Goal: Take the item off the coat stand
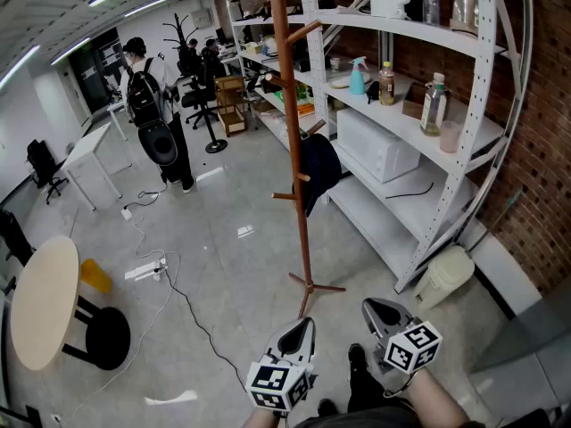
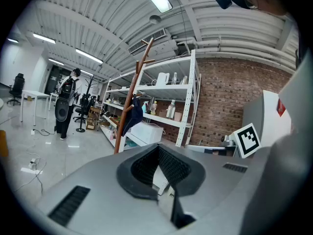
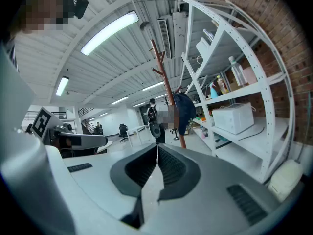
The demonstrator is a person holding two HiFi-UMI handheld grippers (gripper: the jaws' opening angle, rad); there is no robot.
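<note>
A tall brown wooden coat stand [image 1: 293, 141] rises from the grey floor ahead of me. A dark navy cap [image 1: 318, 168] hangs from one of its lower pegs, on the side toward the shelving. The same cap [image 2: 132, 119] shows small in the left gripper view, and the cap [image 3: 186, 112] shows beside the pole in the right gripper view. My left gripper [image 1: 303, 328] and right gripper [image 1: 373, 308] are held low, near the stand's base, well short of the cap. Both have their jaws together with nothing between them.
A white metal shelving unit [image 1: 419, 114] with bottles and a white microwave [image 1: 379, 145] stands right of the stand against a brick wall. A person with a backpack [image 1: 152, 105] stands far off. Cables [image 1: 178, 301] trail across the floor; a round table [image 1: 40, 301] sits at left.
</note>
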